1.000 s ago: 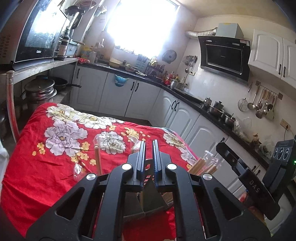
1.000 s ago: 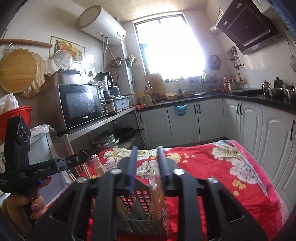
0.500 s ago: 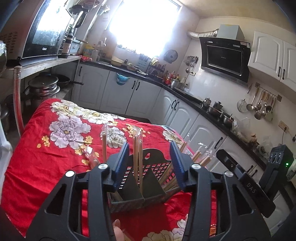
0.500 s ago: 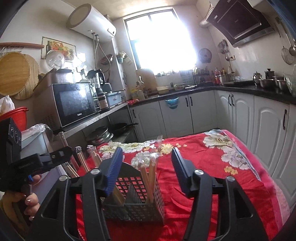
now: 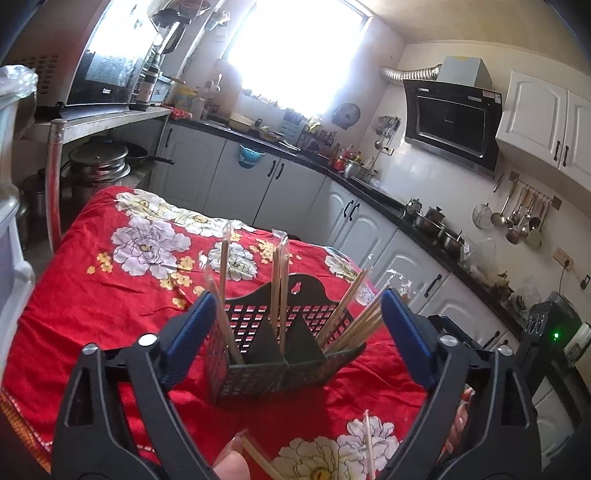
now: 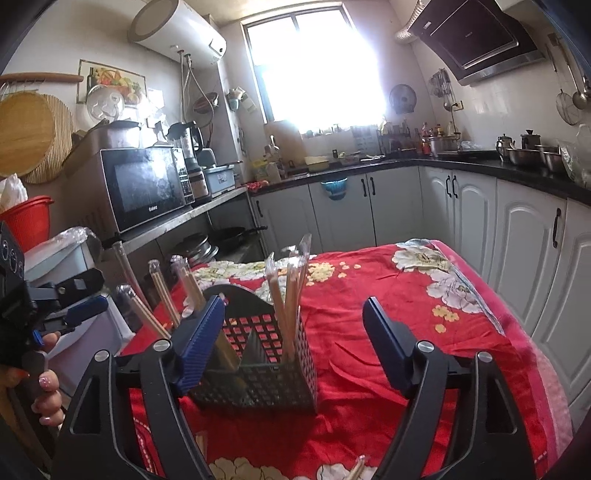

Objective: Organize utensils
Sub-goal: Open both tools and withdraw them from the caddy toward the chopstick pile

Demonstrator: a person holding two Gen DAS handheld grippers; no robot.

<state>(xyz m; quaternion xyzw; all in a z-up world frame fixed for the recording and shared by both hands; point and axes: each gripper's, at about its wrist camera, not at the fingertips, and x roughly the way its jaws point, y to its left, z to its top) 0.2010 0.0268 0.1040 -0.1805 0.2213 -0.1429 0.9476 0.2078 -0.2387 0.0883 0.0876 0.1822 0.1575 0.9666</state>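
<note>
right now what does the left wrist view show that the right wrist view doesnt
Only the left wrist view shows the hanging ladles on the wall rail and loose chopsticks on the cloth near the camera. Only the right wrist view shows the water heater and red basket. Both show the black utensil caddy holding wrapped chopsticks, on the red floral cloth.

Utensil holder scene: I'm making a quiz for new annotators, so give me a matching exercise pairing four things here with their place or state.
Things:
1. utensil holder
2. wrapped chopsticks
3. loose chopstick
4. left gripper

Place or state:
A. lying flat on the red floral cloth
B. open, holding nothing
C. standing on the cloth, dark and perforated
D. upright in the holder's middle compartment

Pairs: 1-C, 2-D, 3-A, 4-B
</note>
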